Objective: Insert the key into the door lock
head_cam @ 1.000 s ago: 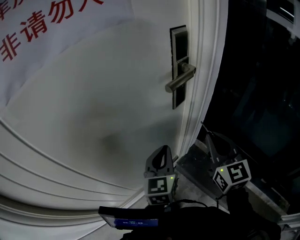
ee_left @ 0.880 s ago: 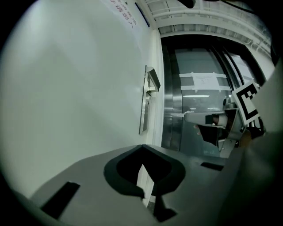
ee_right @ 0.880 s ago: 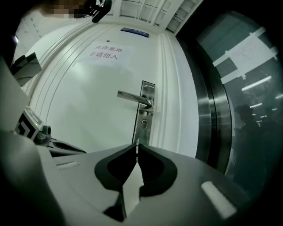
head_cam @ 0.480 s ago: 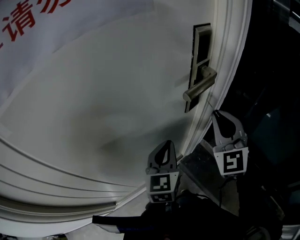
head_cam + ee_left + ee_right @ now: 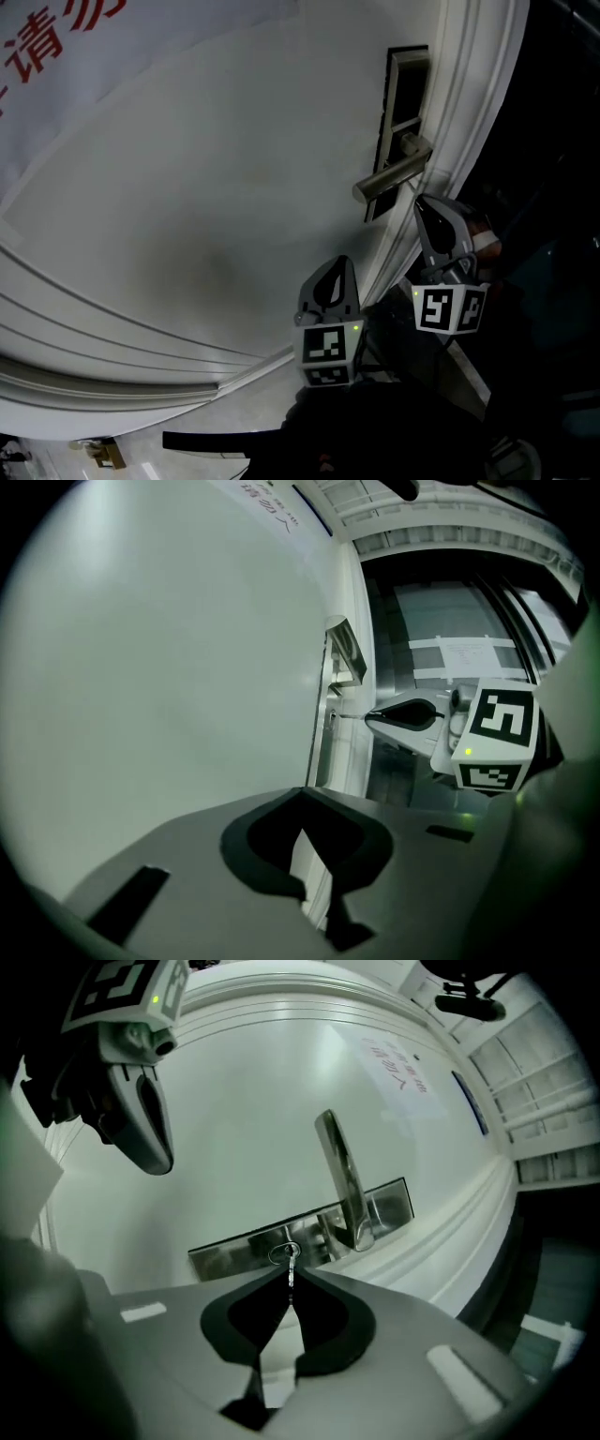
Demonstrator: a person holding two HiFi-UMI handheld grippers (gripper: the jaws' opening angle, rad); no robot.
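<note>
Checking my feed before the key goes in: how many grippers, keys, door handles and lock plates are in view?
Grippers: 2 (left gripper, right gripper)
Keys: 1 (key, in the right gripper's shut jaws, tip at the keyhole)
Door handles: 1 (door handle)
Lock plates: 1 (lock plate)
Total: 5

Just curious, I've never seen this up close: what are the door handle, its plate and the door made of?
Door handle: probably metal, satin silvery sheen. Plate: likely polished metal, it mirrors its surroundings. Door: smooth white painted finish with moulded ridges; what lies beneath cannot be told.
</note>
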